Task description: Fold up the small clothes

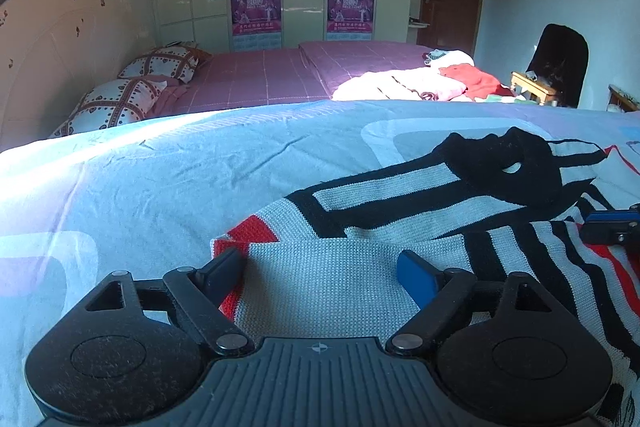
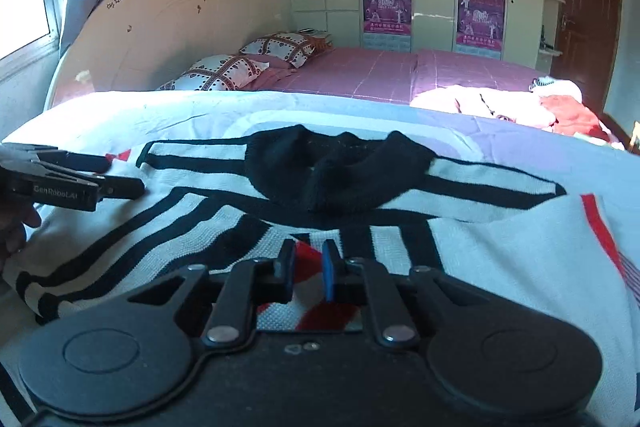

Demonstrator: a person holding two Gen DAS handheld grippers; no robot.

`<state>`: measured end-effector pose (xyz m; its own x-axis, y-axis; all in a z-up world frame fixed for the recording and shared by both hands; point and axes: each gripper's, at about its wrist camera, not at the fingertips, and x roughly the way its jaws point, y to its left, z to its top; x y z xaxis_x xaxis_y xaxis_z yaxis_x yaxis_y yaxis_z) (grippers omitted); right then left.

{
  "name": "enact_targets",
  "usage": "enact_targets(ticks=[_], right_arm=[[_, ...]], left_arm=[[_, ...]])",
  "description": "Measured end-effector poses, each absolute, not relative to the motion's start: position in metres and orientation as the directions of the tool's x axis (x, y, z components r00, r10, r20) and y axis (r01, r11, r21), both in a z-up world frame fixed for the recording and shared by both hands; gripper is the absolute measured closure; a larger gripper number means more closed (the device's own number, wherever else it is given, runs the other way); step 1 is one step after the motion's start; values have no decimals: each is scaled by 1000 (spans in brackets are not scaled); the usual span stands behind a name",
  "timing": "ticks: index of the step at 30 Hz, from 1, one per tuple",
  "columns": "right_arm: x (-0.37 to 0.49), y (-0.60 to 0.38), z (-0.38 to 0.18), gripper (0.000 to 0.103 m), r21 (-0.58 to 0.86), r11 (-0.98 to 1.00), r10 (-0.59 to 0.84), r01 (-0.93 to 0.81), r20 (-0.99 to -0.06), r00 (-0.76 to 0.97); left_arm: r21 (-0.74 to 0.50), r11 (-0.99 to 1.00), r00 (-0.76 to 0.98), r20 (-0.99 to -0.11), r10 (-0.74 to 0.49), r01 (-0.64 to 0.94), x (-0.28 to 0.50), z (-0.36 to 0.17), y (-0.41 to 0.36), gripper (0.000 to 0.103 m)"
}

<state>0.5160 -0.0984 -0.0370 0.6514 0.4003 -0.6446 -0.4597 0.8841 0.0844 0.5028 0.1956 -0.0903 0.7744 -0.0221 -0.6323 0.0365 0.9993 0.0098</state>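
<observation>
Right wrist view: the right tool (image 2: 308, 269) is nearly closed, empty, while the left tool (image 1: 320, 271) gapes wide over the sweater (image 1: 332, 291), apparently seeking an edge to fold.

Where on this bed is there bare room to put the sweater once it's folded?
The pale quilt lies bare left of the striped sweater, up to the pillows. The pink sheet between pillows and clothes pile is also free. It is crowded at the sweater, where the left gripper and right gripper work.
</observation>
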Motion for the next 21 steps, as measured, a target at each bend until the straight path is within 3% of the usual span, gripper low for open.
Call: enact_targets(ticks=[2, 5, 11, 15, 17, 21], right_arm=[[515, -102, -28, 85, 90, 876, 413, -473, -646, 642], [505, -120, -9, 87, 89, 883, 422, -462, -584, 694], [478, -190, 0, 85, 61, 936, 314, -345, -585, 748], [450, -234, -12, 85, -11, 959, 214, -284, -628, 748], [447, -255, -25, 92, 4, 966, 192, -257, -676, 712], [421, -276, -5, 85, 69, 970, 228, -232, -583, 780]], left_arm=[[17, 1000, 777, -630, -7, 23, 502, -86, 193, 18], [-16, 1000, 804, -595, -18, 10, 487, -71, 190, 18], [-49, 999, 827, -560, -42, 17, 424, -57, 163, 18], [71, 997, 768, -639, 35, 14, 400, -81, 147, 18], [37, 999, 770, -637, 38, -19, 390, -76, 152, 18], [24, 997, 786, -614, 73, -74, 367, -62, 157, 18]])
